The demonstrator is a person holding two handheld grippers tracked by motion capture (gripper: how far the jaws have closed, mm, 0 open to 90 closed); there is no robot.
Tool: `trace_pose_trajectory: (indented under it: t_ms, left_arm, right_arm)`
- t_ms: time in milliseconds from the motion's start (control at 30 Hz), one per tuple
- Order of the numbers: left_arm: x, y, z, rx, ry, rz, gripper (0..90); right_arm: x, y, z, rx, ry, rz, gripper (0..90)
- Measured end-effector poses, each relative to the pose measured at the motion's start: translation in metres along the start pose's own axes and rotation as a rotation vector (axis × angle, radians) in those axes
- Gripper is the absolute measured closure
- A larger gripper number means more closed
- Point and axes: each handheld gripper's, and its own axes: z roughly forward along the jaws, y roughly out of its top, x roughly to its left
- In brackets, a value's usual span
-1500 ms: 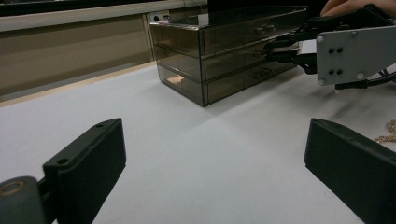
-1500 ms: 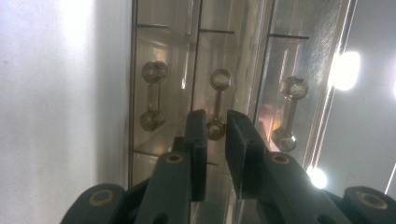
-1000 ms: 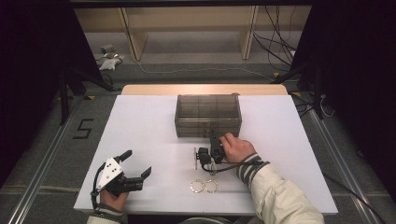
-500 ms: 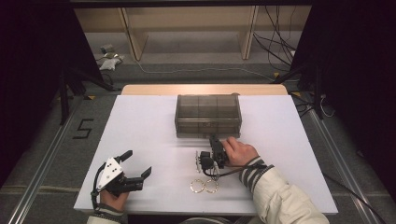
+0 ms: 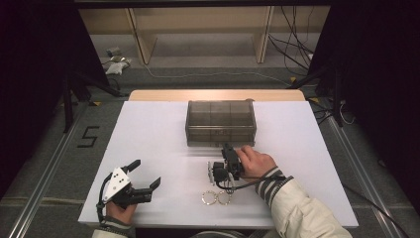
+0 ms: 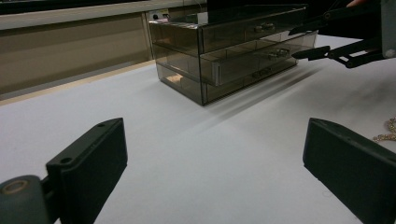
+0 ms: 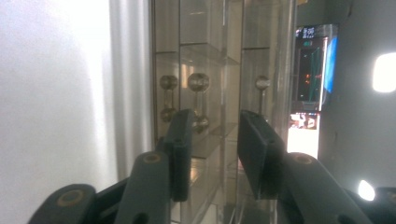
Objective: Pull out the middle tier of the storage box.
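Left gripper [image 5: 146,179] rests low at the near left corner of the table [image 5: 148,129], jaws spread wide with nothing between them; parked, judging by its distance from the work, well apart from the drawer box [image 5: 221,122] that lies ahead and to its right. Two gold rings [image 5: 216,198] lie just behind and below the right gripper [image 5: 226,151], on the person's side, touching or nearly touching each other; probably left close so they can be picked up once a drawer is open. The right gripper is rolled on its side, so in its own view the box [image 7: 219,70] appears rotated. Its jaws have just been opening and stand at a narrow gap, nothing pinched between them. The middle drawer [image 6: 243,63] sits slightly proud of the box front, directly ahead of the right gripper [image 6: 312,37]. The knobs [image 7: 198,82] lie just beyond the tips, one roughly in line with the gap. Judgement: the knob has been released after a short pull, or the gap is being set to take it; which, I cannot tell. Far side of the box is out of reach of both tools.
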Motion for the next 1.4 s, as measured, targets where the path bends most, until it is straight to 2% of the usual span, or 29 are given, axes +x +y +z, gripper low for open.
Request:
trace_pose_trajectory:
  t_ms: [100,167,533,600,700,833,900,967,1267,1400]
  left_arm:
    - [0.0,0.0,0.0,0.0,0.0,0.0,6.1]
    - [0.0,0.0,0.0,0.0,0.001,0.0,6.1]
    - [0.0,0.0,0.0,0.0,0.002,0.0,6.1]
    - [0.0,0.0,0.0,0.0,0.002,-0.001,6.1]
    - [0.0,0.0,0.0,0.0,0.004,0.0,6.1]
    - [0.0,0.0,0.0,0.0,0.005,0.001,6.1]
    - [0.0,0.0,0.0,0.0,0.005,0.001,6.1]
    - [0.0,0.0,0.0,0.0,0.005,0.001,6.1]
    - [0.0,0.0,0.0,0.0,0.005,0.002,6.1]
    - [0.0,0.0,0.0,0.0,0.005,0.002,6.0]
  right_arm:
    - [-0.002,0.0,-0.002,-0.013,0.004,0.011,61.0]
    - [-0.005,0.0,-0.005,-0.012,0.025,0.018,60.0]
    - [-0.013,0.001,-0.014,-0.055,0.026,0.055,59.1]
    - [-0.015,0.001,-0.015,-0.047,0.04,0.076,57.5]
    - [-0.02,-0.001,-0.016,-0.068,0.063,0.089,56.0]
    - [-0.028,-0.004,-0.02,-0.093,0.113,0.158,55.5]
    - [-0.034,-0.006,-0.021,-0.113,0.137,0.176,55.5]
    - [-0.038,-0.008,-0.022,-0.128,0.162,0.191,55.2]
    - [-0.049,-0.013,-0.022,-0.164,0.216,0.249,54.5]
    - [-0.057,-0.018,-0.02,-0.175,0.27,0.292,55.1]
